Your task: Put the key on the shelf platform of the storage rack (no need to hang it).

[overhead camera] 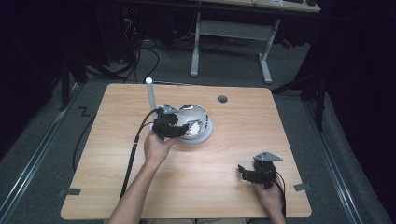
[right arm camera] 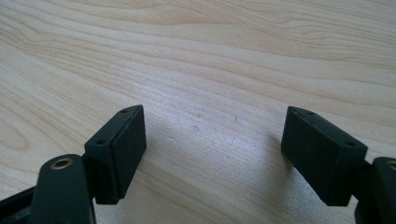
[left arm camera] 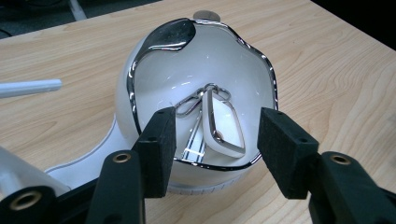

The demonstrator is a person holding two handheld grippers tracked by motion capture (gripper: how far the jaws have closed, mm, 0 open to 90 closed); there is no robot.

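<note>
While its two black jaws stand apart with nothing pinched between them, the left gripper (left arm camera: 212,140) hovers over the near rim of a white bowl (left arm camera: 154,79). Its foam pads (left arm camera: 159,144) flank the rim without pressing on it, one at each side of the opening. Inside the bowl lies a bunch of shiny metal pieces (left arm camera: 212,116): a rounded rectangular loop leaning against thinner wire loops, all joined at the top near the bowl's middle. The bowl has a wavy edge trimmed in chrome, and it sits on a low white base (left arm camera: 88,158) that spreads out to one side. From above, the left gripper (overhead camera: 180,132) shows at the near left edge of the bowl (overhead camera: 198,115), held by the person's left hand (overhead camera: 158,148), with a black cable (overhead camera: 133,154) trailing back along the forearm. A white cylindrical post (overhead camera: 151,93) stands upright just behind and left of the bowl, and a small round grommet hole (overhead camera: 222,99) lies in the desk (overhead camera: 224,154) farther back to the right.

The right gripper (overhead camera: 247,175) is well apart from the bowl, near the front right corner of the desk, held in the right hand (overhead camera: 271,196). Its own camera shows the right gripper (right arm camera: 212,149) with jaws spread wide over bare wood grain, holding nothing.
</note>
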